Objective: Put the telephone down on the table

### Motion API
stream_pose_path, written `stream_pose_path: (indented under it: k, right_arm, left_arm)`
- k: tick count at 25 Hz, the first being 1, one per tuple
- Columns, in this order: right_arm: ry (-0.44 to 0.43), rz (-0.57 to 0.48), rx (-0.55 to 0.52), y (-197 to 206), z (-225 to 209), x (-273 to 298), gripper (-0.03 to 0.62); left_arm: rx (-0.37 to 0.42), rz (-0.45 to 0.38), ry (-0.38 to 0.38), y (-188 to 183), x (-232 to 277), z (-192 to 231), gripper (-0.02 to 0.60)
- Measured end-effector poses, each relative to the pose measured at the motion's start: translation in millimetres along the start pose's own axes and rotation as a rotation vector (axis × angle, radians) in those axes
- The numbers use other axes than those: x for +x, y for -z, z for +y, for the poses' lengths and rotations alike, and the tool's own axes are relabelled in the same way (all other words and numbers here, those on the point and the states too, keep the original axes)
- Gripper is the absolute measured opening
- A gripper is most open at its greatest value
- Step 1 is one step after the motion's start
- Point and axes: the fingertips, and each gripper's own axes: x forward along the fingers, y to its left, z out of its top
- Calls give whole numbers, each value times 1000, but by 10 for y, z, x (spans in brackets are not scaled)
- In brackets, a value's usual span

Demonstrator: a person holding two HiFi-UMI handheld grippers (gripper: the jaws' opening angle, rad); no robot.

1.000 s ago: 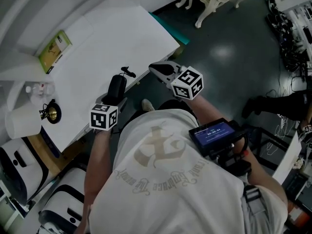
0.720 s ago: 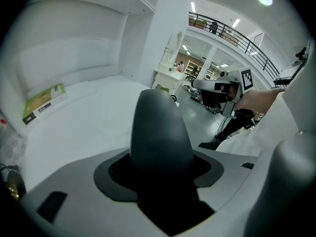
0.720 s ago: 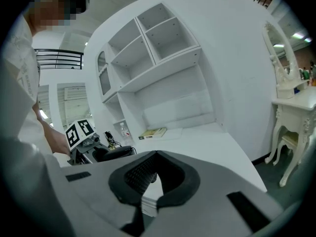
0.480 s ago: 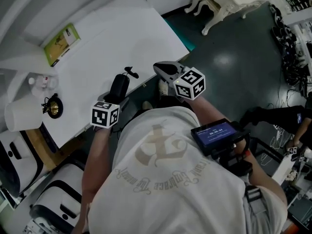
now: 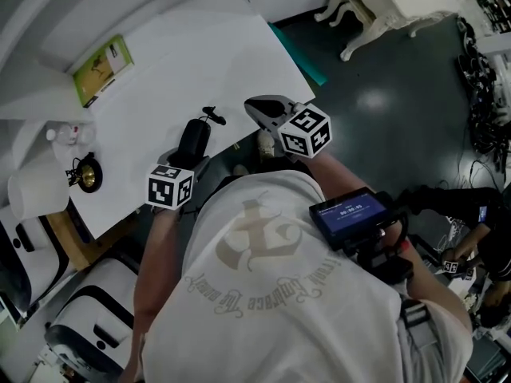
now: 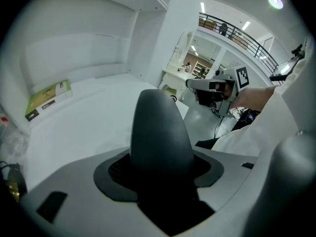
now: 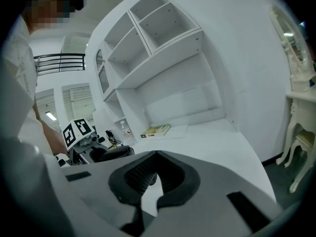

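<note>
The white tabletop [image 5: 160, 78] spreads ahead of and below both claws. The left claw [image 5: 188, 163] is clamped on the dark telephone [image 6: 160, 130], holding it just past the near edge, probably ready for lowering. The right claw [image 7: 152, 171], pressed together and empty, hovers just beside it.

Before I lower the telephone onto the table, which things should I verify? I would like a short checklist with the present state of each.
1. Grip on the telephone: ok. The left hand-held gripper has its jaws closed on it.
2. Telephone above the table: ok, though only just past the near edge.
3. Landing spot: ok. The surface ahead of the telephone is bare, and the book lies far back.
4. Right hand-held gripper: ok. Its jaws are together and empty, and it is apart from the telephone.
5. Height left above the table: cannot tell.
</note>
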Motion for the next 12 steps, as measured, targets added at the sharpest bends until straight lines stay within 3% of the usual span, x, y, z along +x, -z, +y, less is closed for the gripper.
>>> stream_pose_path:
  k: [12]
  right_arm:
    - [-67, 21, 23, -91, -465, 107, 15]
  left_arm:
    - [-40, 10, -32, -398, 313, -27, 281]
